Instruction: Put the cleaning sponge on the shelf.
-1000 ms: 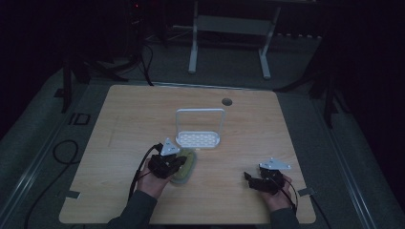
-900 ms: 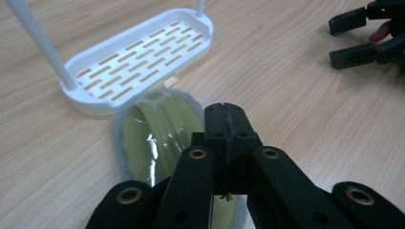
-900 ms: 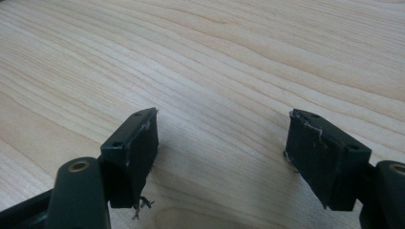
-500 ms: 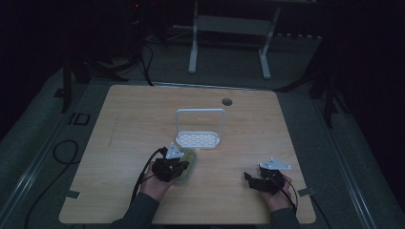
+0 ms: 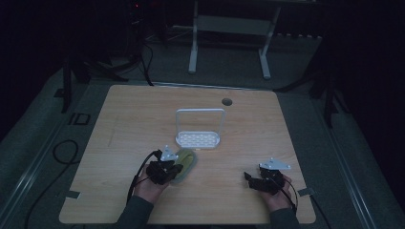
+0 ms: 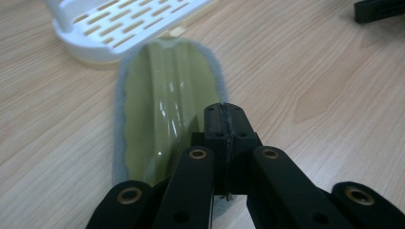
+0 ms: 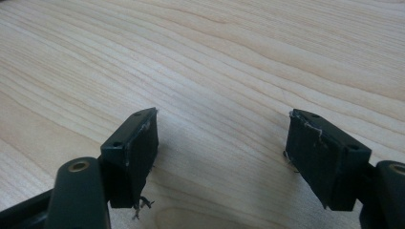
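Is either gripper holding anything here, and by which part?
The left gripper is shut on the near right edge of the olive-green brush. The right gripper is open over bare table, holding nothing.

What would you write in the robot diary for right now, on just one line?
left tongs: shut over green pad | pad: flat on table, far end at white rack | right tongs: open, nothing between them
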`<state>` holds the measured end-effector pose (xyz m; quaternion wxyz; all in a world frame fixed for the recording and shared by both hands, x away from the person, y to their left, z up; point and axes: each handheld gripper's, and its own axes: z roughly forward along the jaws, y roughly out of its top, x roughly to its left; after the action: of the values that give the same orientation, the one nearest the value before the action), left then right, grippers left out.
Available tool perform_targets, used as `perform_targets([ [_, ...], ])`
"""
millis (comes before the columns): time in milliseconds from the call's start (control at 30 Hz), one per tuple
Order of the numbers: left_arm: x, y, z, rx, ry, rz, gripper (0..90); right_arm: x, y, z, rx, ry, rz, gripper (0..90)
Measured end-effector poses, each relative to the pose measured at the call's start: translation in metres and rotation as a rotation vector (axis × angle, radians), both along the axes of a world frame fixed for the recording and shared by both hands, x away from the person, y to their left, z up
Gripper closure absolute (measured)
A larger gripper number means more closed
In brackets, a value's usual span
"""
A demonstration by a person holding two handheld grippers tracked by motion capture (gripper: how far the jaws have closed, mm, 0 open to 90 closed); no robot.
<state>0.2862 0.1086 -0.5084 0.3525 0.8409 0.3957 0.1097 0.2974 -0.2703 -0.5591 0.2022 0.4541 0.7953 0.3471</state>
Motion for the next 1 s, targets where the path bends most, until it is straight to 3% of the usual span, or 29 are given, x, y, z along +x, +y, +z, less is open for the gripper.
perform_targets([
  [400, 0.000, 0.032, 0.002, 0.006, 0.003, 0.064, 89.5, 0.000, 0.000, 0.000, 0.001, 0.000, 0.000, 26.1],
  [733, 0.004, 0.049, 0.015, -0.025, -0.009, 0.044, 74.2, 0.000, 0.000, 0.000, 0.000, 0.000, 0.000, 26.0],
  [1000, 0.015, 0.052, 0.030, -0.015, -0.029, -0.005, 65.4, 0.000, 0.000, 0.000, 0.000, 0.000, 0.000, 26.0],
])
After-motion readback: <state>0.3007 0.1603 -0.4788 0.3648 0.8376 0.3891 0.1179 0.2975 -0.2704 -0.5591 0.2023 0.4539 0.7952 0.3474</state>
